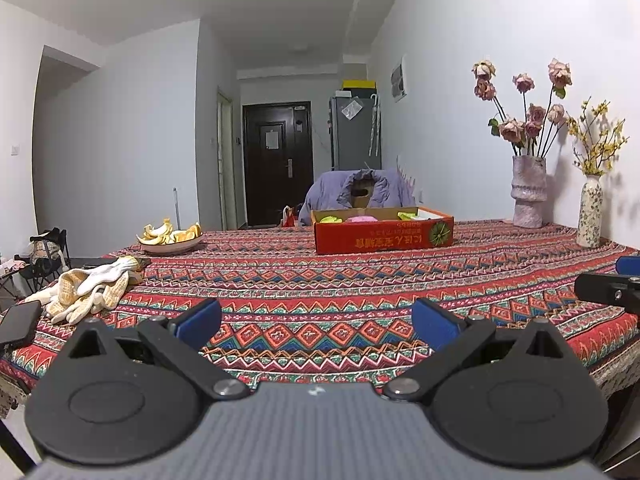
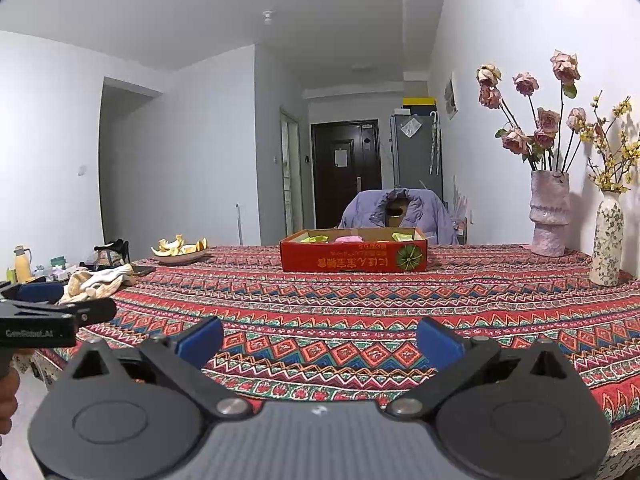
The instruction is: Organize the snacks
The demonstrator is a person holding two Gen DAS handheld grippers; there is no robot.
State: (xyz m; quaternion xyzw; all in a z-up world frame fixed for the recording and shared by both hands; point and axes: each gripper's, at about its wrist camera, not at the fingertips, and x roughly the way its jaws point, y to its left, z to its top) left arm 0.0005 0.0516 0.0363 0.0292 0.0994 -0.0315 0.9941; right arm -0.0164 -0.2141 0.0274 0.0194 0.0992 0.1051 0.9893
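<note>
Both grippers, left gripper [image 1: 316, 318] & right gripper [image 2: 320, 338], spread wide, empty, at surface [image 1: 360, 280] near edge. Risk: long reach to red box [image 1: 384, 230] at far edge; right gripper could clip vases [image 2: 549, 212].

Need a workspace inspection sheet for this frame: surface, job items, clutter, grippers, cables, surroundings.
Surface: table under a patterned red tablecloth, near half bare.
Job's things: red cardboard box at the far side, open, with yellow-green and pink packets inside.
Clutter: plate of fruit peels, work gloves, dark phone at the left edge; pink vase of dried roses and floral vase by the right wall.
Grippers: left gripper open, empty; right gripper open, empty; both above the near edge.
Cables: nothing seen.
Surroundings: chair draped with a purple jacket, dark door, grey fridge.
</note>
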